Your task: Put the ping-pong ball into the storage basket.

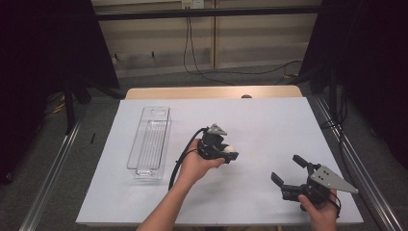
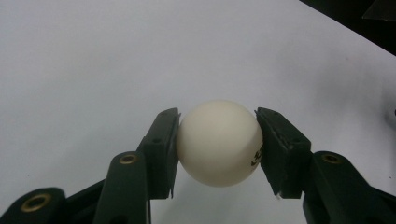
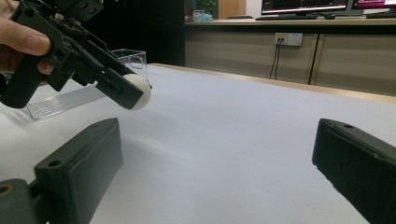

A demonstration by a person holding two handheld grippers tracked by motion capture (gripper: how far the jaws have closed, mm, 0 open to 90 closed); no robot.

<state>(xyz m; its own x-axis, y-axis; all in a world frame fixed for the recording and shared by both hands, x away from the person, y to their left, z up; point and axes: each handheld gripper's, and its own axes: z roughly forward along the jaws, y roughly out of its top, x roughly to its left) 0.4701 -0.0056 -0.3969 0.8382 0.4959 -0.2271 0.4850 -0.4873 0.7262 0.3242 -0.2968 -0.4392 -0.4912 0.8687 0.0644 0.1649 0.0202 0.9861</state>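
A wide sheet of white paper (image 1: pixel 269 120) covers the wooden table and takes up the middle of the high view. At its left-centre lies a long, clear plastic tray with a ribbed floor (image 1: pixel 150 142), empty as far as can be seen. Lower right in that view, the right gripper (image 1: pixel 287 169) rests low over the paper with its black jaws spread wide and nothing between them; in its own view the two jaws stand at the far bottom corners.

Just below the centre of the high view, the left gripper (image 1: pixel 230 155) is held above the paper, clamped on a small, smooth, cream-white ball with a dark printed mark (image 2: pixel 218 142). In the left gripper view the ball sits low in the middle, pinched at its widest line by both pads, clear of the sheet.

It looks like a hollow table-tennis ball: very light, stiff but thin-walled, slick and quick to roll. A gentle grip across the equator seems best; off-centre pressure would likely squirt it out.
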